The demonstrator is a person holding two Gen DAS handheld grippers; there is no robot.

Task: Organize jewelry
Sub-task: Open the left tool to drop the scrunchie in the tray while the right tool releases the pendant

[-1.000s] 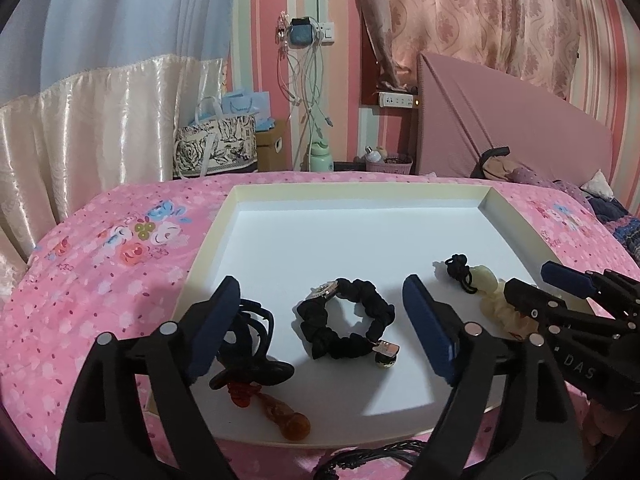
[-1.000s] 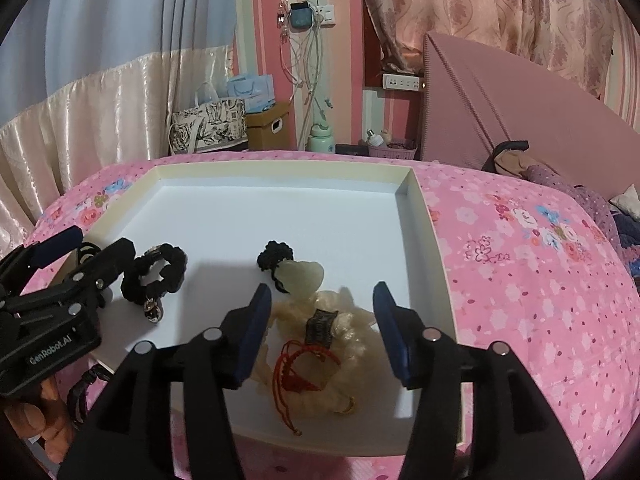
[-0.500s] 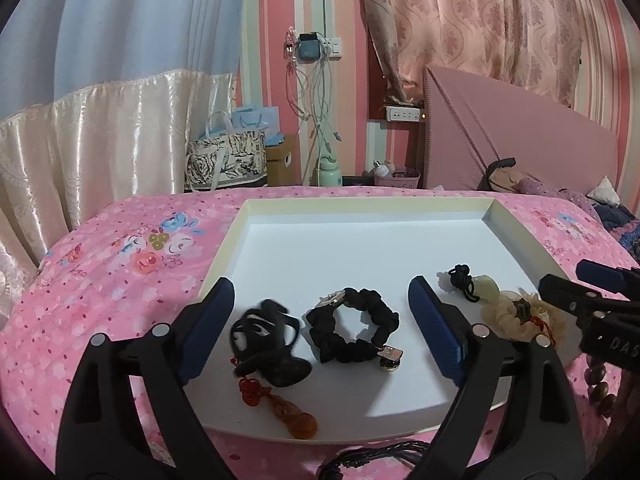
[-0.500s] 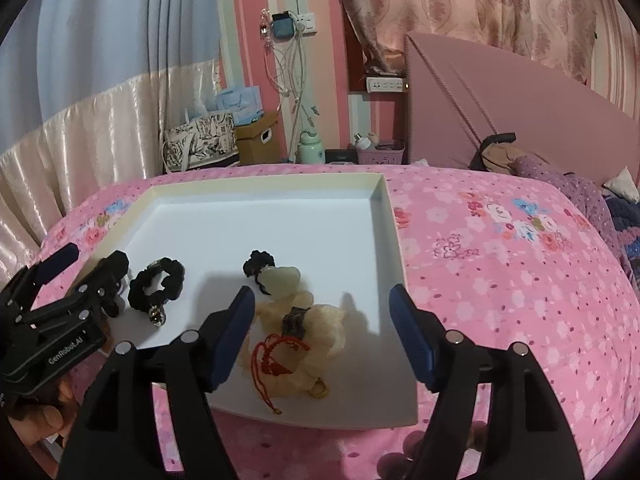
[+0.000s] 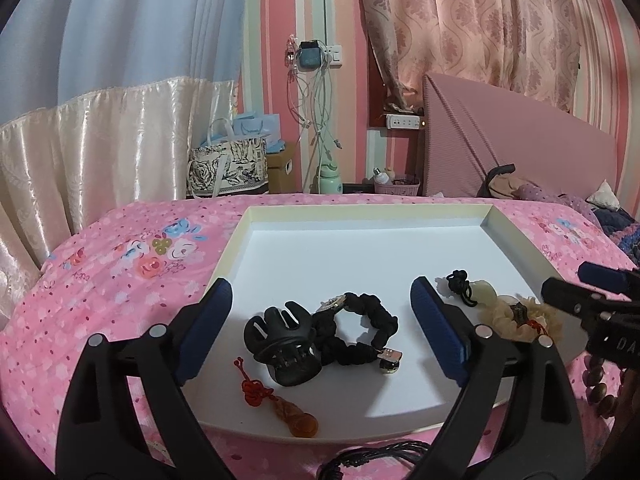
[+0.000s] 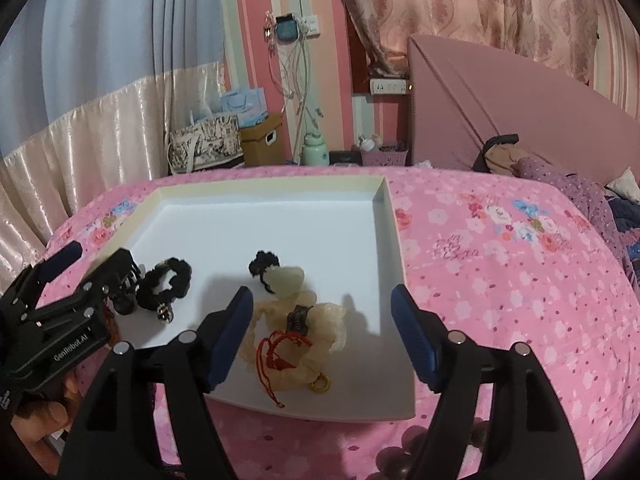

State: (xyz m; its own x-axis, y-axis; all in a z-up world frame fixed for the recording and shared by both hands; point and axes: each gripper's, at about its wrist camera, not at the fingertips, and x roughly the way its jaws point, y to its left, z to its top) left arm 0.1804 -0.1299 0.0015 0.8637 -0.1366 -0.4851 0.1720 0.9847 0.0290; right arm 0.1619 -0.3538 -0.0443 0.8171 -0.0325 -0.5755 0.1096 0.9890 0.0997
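Only left view shows amber pendant (image 5: 298, 420); left tool (image 5: 320, 332), right tool (image 6: 322, 330) spread.

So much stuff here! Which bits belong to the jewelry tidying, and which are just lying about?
Part of the job:
white tray
black hair claw
black scrunchie
amber pendant
cream scrunchie
pale stone pendant
left tool, right tool, both open

Just lying about:
floral tote bag
green bottle
cardboard box
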